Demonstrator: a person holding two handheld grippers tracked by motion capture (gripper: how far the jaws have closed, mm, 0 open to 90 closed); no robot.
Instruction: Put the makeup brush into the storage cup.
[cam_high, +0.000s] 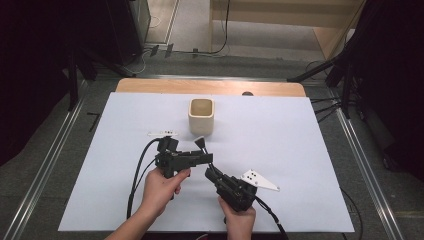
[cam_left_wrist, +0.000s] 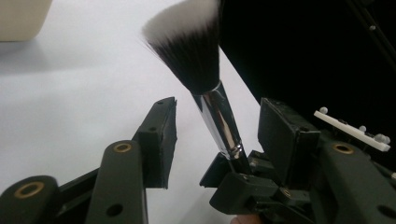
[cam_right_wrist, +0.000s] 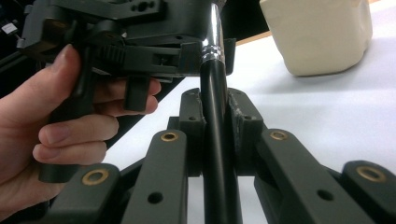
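Observation:
A makeup brush (cam_high: 201, 144) with a black handle, a chrome ferrule and white-tipped dark bristles stands tilted above the white table sheet. My right gripper (cam_high: 213, 173) is shut on the handle (cam_right_wrist: 215, 140), with both pads pressed against it. My left gripper (cam_high: 207, 156) comes in from the left, and a hand (cam_right_wrist: 70, 121) holds its body. In the left gripper view its jaws (cam_left_wrist: 219, 109) stand on either side of the ferrule (cam_left_wrist: 218, 116) with a gap on both sides, so the gripper is open. The bristles (cam_left_wrist: 189, 46) fan out above the jaws.
A cream square cup (cam_high: 201, 116) stands upright on the white sheet (cam_high: 300, 150) just behind the brush; it also shows as the cup (cam_right_wrist: 317, 32) at top right of the right gripper view. A small white bar (cam_high: 162, 133) lies left of the cup.

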